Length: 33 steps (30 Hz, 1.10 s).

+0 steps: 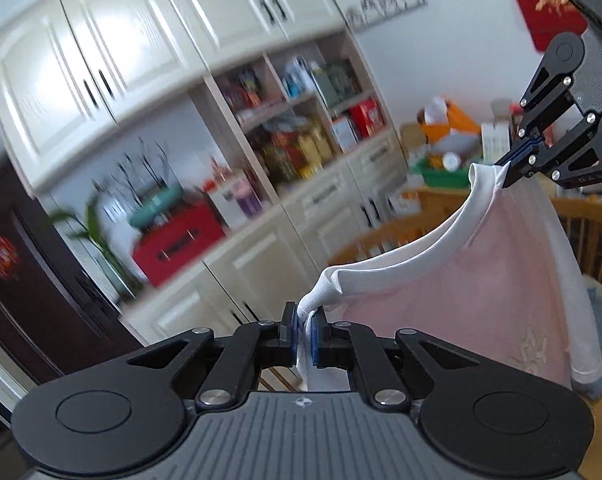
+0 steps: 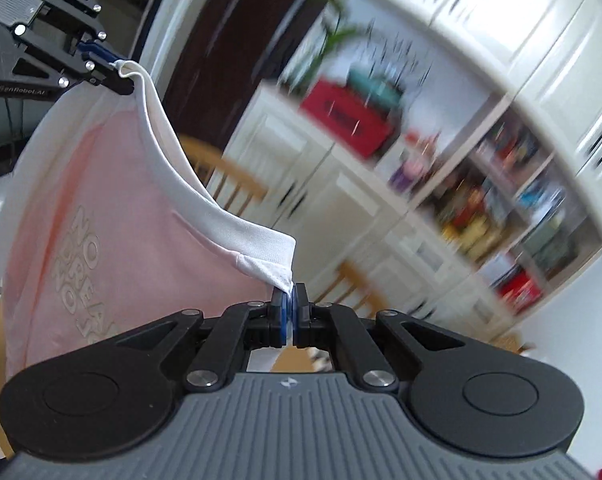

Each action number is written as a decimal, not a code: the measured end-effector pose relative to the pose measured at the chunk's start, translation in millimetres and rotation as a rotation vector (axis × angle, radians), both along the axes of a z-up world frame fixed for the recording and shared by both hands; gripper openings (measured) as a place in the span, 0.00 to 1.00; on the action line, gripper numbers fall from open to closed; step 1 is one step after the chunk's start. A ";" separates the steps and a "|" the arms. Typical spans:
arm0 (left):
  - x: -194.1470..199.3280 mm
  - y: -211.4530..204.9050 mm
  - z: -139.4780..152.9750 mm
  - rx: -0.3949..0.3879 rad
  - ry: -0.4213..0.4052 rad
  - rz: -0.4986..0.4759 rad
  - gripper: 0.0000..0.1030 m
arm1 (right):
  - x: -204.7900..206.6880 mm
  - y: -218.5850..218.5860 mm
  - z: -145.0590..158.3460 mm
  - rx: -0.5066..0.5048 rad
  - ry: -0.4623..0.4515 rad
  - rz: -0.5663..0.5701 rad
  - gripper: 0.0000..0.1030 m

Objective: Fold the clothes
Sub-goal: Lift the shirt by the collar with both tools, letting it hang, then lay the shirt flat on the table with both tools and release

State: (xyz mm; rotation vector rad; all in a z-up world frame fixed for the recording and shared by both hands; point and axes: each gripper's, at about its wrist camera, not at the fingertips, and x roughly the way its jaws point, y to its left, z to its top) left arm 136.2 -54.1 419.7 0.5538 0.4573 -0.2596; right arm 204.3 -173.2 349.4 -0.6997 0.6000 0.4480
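Note:
A pink T-shirt [image 1: 453,276] with a white neckband and white sleeves hangs in the air between my two grippers. My left gripper [image 1: 306,322] is shut on one shoulder end of the white neckband, with cloth bunched between its blue pads. In the same view my right gripper [image 1: 501,170] is at the upper right, shut on the other end. In the right wrist view my right gripper [image 2: 289,300] pinches a white corner of the T-shirt [image 2: 113,216], whose body shows pale lettering. The left gripper [image 2: 109,65] holds the far end at the upper left there.
Cream cabinets [image 1: 113,60] and open shelves full of boxes [image 1: 301,128] fill the background, all blurred. A red box [image 1: 177,244] sits on the counter beside a green plant [image 1: 101,236]. Wooden chair backs [image 2: 229,188] stand below the shirt. A dark door [image 2: 229,40] is behind.

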 end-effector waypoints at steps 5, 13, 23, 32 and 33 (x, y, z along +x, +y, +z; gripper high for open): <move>115.8 7.9 -124.2 -0.007 0.147 0.039 0.07 | 108.4 7.3 -106.5 0.009 0.167 -0.072 0.02; 283.0 34.2 -292.0 -0.045 0.326 0.108 0.07 | 238.5 19.3 -267.2 -0.004 0.313 -0.211 0.02; 430.2 43.6 -432.3 -0.069 0.415 0.153 0.07 | 351.3 19.1 -391.4 0.015 0.394 -0.344 0.02; 481.4 46.3 -502.8 -0.030 0.465 0.158 0.07 | 384.0 18.8 -445.4 0.018 0.439 -0.384 0.02; 483.1 47.8 -506.4 -0.029 0.467 0.160 0.07 | 383.9 19.3 -449.1 0.014 0.441 -0.385 0.02</move>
